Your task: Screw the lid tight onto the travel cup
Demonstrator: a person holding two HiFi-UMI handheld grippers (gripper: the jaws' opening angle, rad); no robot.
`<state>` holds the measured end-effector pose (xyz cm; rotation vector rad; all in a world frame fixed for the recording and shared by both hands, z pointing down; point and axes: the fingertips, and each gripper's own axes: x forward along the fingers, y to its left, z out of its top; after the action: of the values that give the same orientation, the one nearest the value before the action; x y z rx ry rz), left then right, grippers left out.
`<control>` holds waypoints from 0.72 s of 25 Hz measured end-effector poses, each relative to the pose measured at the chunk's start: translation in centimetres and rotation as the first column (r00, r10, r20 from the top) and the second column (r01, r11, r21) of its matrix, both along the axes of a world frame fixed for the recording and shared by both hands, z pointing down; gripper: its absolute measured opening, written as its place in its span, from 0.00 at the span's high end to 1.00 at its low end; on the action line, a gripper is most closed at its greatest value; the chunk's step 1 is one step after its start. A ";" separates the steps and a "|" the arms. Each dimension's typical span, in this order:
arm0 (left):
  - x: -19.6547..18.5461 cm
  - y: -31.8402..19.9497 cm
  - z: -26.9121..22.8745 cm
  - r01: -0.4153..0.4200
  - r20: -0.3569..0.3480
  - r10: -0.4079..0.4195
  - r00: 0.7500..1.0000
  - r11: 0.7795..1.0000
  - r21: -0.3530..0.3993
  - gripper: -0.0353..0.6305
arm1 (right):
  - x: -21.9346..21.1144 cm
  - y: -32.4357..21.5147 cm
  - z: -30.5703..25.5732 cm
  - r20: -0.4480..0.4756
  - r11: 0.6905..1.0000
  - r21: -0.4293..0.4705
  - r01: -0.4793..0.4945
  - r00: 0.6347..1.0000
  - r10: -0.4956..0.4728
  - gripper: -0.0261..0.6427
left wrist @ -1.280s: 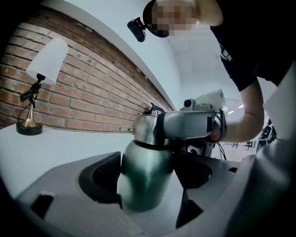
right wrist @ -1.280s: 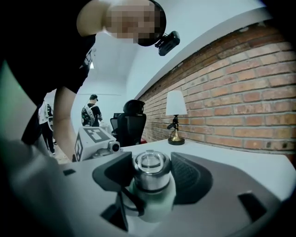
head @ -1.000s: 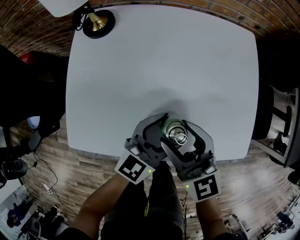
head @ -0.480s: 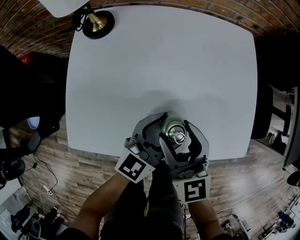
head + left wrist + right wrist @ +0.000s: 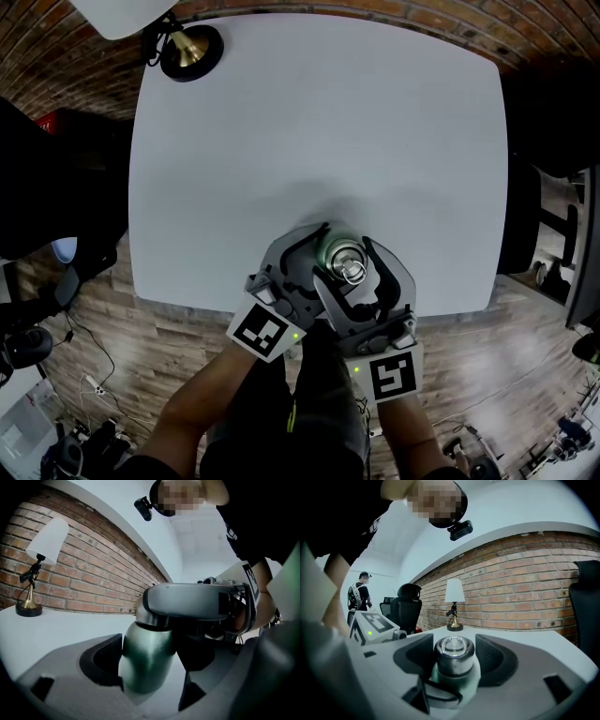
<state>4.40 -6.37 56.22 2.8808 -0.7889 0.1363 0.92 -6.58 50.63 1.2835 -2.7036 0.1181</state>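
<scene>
Since a second ago my right tongs [image 5: 347, 264] have swung round the lid [image 5: 345, 265]. Their cube [image 5: 392, 375] sat out to the lower right then and now lies nearly straight below the cup [image 5: 328, 249]. Over the last half second it has hardly moved. My left tongs [image 5: 319, 255] and their cube [image 5: 261, 331] have kept their place. The cup stands as before, upright near the front edge of the surface [image 5: 319, 122], at my side of it.

There is one cup, green, with one steel lid on top of it. Two tongs work on it, each with one cube. One lamp [image 5: 187, 47] stands at the far left corner of the surface.

The left tongs are closed on the cup's body [image 5: 145, 658], a pad pressed to each side of it, low under the steel collar. The right tongs sit higher and are closed on the lid [image 5: 453, 656], with a pad close against either side. The green of the cup [image 5: 474, 677] shows just under it. From the left tongs I see one finger [image 5: 187, 602] of the right tongs wrapped across the top of the cup.

My forearms come in from the bottom of the head view, close side by side, left [image 5: 211, 394] and right [image 5: 417, 441]. The two tongs cross at the cup, left from the lower left, right from just below.
</scene>
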 end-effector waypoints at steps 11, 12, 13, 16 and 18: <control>-0.6 0.6 0.1 -0.048 0.028 0.050 0.998 0.998 -0.051 0.40 | 1.7 1.3 -2.0 -0.022 1.000 -0.019 -0.024 0.999 0.024 0.56; -0.8 0.9 0.0 -0.051 0.030 0.053 0.998 0.997 -0.065 0.40 | 1.9 1.6 -2.2 -0.028 0.999 -0.027 -0.029 0.999 0.028 0.56; -0.9 1.3 -0.2 -0.054 0.032 0.057 0.998 0.995 -0.079 0.40 | 2.2 1.8 -2.4 -0.037 0.999 -0.035 -0.034 0.999 0.032 0.56; -1.4 2.0 -0.8 -0.060 0.053 0.065 0.996 0.994 -0.096 0.40 | 3.5 1.9 -3.1 -0.061 0.997 -0.047 -0.054 0.997 0.051 0.56; -2.0 2.4 -1.0 -0.063 0.085 0.071 0.994 0.994 -0.095 0.40 | 4.3 1.8 -3.9 -0.067 0.996 -0.044 -0.075 0.995 0.072 0.58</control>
<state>2.39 -4.01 55.26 2.8316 -0.6816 0.3022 5.22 -4.79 46.74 1.3498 -2.5842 0.1440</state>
